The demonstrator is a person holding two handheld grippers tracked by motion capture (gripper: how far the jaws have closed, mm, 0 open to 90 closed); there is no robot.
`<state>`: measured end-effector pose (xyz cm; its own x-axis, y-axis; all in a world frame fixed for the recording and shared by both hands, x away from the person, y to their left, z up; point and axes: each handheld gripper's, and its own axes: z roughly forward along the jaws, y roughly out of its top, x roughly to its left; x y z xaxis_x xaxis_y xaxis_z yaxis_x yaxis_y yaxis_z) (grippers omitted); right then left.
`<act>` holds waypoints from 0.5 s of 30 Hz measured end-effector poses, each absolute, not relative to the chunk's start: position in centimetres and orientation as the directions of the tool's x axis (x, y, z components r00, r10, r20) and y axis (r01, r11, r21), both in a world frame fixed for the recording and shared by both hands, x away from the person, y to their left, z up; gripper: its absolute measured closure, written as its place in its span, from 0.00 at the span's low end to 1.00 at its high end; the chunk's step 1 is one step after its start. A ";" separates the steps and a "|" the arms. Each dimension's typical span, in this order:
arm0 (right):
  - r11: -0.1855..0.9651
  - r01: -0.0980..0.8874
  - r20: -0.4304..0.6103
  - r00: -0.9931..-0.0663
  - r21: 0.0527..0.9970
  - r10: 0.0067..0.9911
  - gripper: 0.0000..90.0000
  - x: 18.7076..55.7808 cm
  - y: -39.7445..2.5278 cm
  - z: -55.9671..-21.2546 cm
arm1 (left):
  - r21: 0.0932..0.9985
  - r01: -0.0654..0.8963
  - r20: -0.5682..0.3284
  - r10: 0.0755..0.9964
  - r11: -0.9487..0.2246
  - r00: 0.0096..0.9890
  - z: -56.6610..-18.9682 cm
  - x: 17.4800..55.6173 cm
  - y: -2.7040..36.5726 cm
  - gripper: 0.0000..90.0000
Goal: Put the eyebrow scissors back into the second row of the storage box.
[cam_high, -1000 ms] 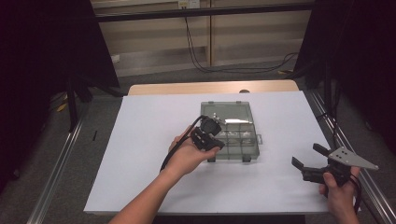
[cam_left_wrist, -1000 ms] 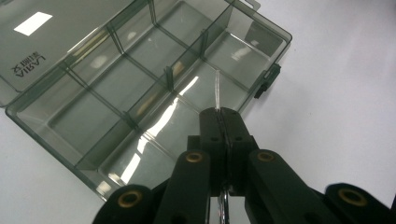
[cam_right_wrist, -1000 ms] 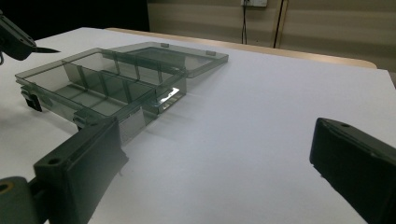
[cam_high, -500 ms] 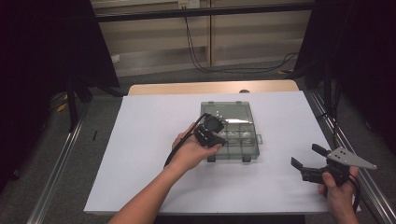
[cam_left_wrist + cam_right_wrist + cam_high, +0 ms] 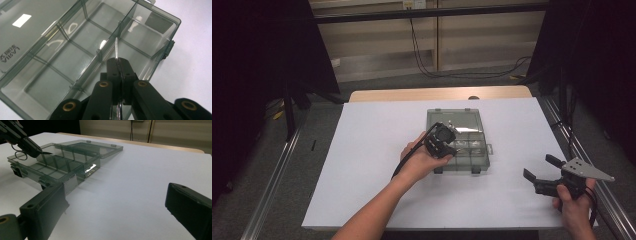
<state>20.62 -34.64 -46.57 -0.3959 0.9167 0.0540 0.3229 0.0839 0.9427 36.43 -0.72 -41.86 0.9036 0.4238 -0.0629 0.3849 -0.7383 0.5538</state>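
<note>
A smoky transparent compartment box (image 5: pixel 472 154) lies open on the white table, its lid (image 5: pixel 455 117) folded back flat on the far side. My left gripper (image 5: pixel 446 141) hovers over the box's near-left compartments, shut on a thin metal tool (image 5: pixel 116 48) that looks like small scissors. The tool shows edge-on between the fingertips (image 5: pixel 113 65), pointing down over a divider. In the right gripper view the left gripper (image 5: pixel 26 143) and the tool's point (image 5: pixel 47 152) hang above the box (image 5: pixel 57 165). My right gripper (image 5: pixel 542 168) stands open and holds nothing, well right of the box.
A white sheet covers the table (image 5: pixel 377 150), with a strip of bare wood (image 5: pixel 412 95) along the far edge. Metal rails (image 5: pixel 272 185) run along both sides. The box's compartments (image 5: pixel 62 62) look bare.
My left gripper has crept slightly right and farther over the box with the tool in it. The right gripper has stayed almost still.
</note>
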 end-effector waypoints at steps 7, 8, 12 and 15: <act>0.087 0.327 0.054 -0.399 0.941 0.915 0.03 20.6 -34.6 -46.7 | 0.544 0.400 -0.105 0.413 -0.737 0.905 -42.2 36.7 -1.0 0.98; 0.089 0.327 0.052 -0.401 0.941 0.915 0.03 20.6 -34.6 -46.7 | 0.549 0.397 -0.098 0.415 -0.736 0.904 -42.3 36.7 -1.0 0.97; 0.090 0.329 0.054 -0.404 0.940 0.913 0.03 20.5 -34.6 -46.7 | 0.584 0.378 -0.090 0.405 -0.719 0.910 -42.2 36.5 -0.9 0.71; 0.087 0.331 0.056 -0.398 0.939 0.916 0.03 20.5 -34.7 -46.7 | 0.629 0.386 -0.124 0.403 -0.675 0.907 -41.8 36.2 -0.5 0.52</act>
